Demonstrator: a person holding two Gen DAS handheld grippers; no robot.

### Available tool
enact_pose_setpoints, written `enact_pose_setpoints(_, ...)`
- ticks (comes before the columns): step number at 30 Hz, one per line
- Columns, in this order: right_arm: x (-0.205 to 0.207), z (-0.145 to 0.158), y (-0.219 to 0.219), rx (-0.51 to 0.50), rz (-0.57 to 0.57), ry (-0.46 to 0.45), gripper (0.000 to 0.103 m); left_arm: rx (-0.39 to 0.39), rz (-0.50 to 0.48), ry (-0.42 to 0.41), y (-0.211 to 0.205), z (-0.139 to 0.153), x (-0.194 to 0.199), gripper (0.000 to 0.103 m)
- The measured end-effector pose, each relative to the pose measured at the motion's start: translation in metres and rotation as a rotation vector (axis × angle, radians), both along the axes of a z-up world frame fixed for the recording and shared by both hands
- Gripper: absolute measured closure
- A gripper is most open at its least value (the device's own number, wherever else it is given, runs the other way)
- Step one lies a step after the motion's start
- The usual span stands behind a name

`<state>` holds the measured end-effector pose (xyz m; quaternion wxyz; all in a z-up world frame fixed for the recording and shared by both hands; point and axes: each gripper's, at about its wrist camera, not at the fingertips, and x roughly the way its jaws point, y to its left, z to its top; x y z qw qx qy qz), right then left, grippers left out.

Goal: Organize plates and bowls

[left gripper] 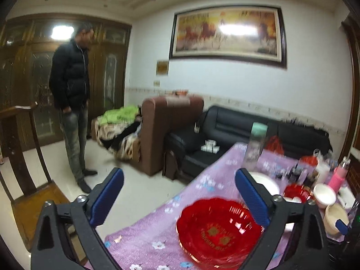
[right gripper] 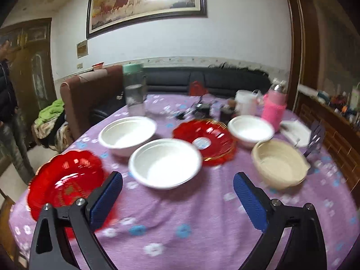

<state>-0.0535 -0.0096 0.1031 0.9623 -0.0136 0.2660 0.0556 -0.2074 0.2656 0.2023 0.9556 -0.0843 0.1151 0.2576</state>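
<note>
Left gripper [left gripper: 180,195] jaws spread wide, nothing between blue pads, above table's near-left edge. Right gripper [right gripper: 177,199] likewise wide apart, empty, over purple flowered tablecloth [right gripper: 180,220]. Red scalloped plate [right gripper: 67,182] lies at left edge of table, alone. Second red plate [right gripper: 204,140] at centre, between white bowls. Two white bowls [right gripper: 165,163] [right gripper: 127,133] side by side left of it, third white bowl [right gripper: 250,130] on right. Cream bowl [right gripper: 280,164] nearest right edge. Green-lidded jar [right gripper: 133,90] and pink bottle [right gripper: 273,109] stand behind. Person in dark jacket [left gripper: 69,74] stands by wooden doors.

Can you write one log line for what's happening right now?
left tool: open, empty | right tool: open, empty | red plates, white bowls: unstacked on table
</note>
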Motion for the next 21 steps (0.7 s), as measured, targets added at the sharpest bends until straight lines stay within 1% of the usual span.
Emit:
enact_pose_setpoints(4, -0.003, 0.027, -0.022, -0.036, -0.041, -0.087, 0.003, 0.039, 0.037, -0.105, -0.009, 0.033, -0.024, 0.000)
enact_pose_setpoints(7, 0.001, 0.046, -0.029, -0.041, -0.041, -0.134, 0.001, 0.081, 0.044, -0.143, -0.017, 0.044, -0.032, 0.000)
enact_pose_setpoints(9, 0.017, 0.047, -0.031, -0.005, -0.035, -0.105, 0.000, 0.116, 0.031, -0.151, -0.027, 0.043, -0.035, 0.000)
enact_pose_setpoints(12, 0.041, 0.033, -0.028, 0.053, -0.014, 0.011, 0.001, 0.166, 0.002, -0.162, -0.041, 0.037, -0.030, 0.000)
enact_pose_setpoints(15, 0.056, 0.008, -0.026, 0.118, 0.003, 0.109, 0.000, 0.182, -0.080, -0.114, -0.051, 0.031, -0.007, 0.000)
enact_pose_setpoints(16, 0.063, -0.002, -0.024, 0.135, 0.022, 0.163, 0.000, 0.198, -0.093, -0.094, -0.054, 0.030, 0.001, 0.000)
enact_pose_setpoints(17, 0.066, -0.006, -0.024, 0.144, 0.031, 0.188, 0.000, 0.221, -0.107, -0.068, -0.057, 0.028, 0.013, 0.000)
enact_pose_setpoints(18, 0.069, -0.011, -0.023, 0.154, 0.038, 0.203, 0.000, 0.244, -0.124, -0.040, -0.059, 0.026, 0.025, 0.000)
enact_pose_setpoints(21, 0.071, -0.018, -0.022, 0.144, 0.035, 0.191, 0.000, 0.286, -0.157, 0.036, -0.065, 0.017, 0.056, 0.000)
